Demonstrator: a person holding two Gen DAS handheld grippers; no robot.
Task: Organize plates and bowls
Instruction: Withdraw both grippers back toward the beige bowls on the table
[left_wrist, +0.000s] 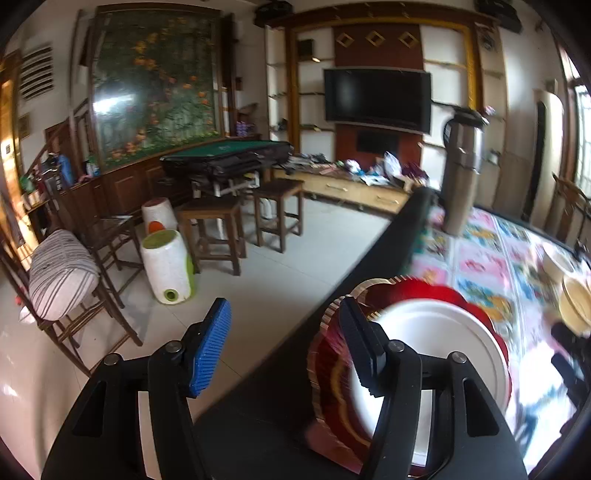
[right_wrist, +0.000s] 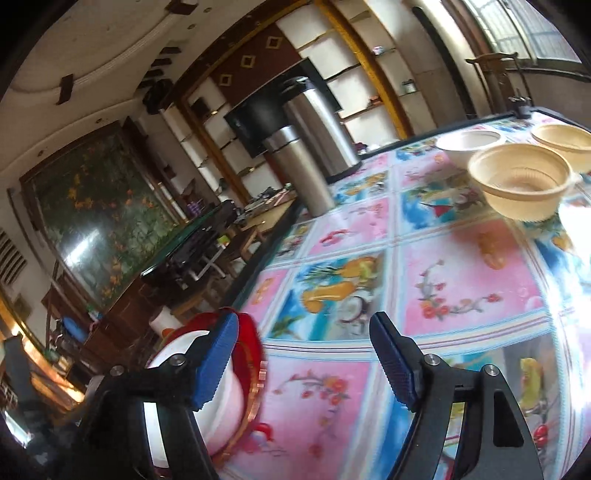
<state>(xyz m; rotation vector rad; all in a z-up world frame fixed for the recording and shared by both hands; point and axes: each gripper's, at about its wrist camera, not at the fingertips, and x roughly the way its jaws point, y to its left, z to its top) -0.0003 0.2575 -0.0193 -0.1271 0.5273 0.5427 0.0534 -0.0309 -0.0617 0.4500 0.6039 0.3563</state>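
Red plate (left_wrist: 424, 291) under white plate (left_wrist: 436, 332) | no legible writing

I see a table (right_wrist: 461, 280) under a glossy pink-and-blue pictured cloth. Taking the two steel flasks (right_wrist: 310, 147) at its far edge as landmark, three cream bowls (right_wrist: 521, 181) sit to their right, and a red plate (left_wrist: 413, 291) carrying a white plate (left_wrist: 439, 339) lies nearer me, by the table's dark edge.
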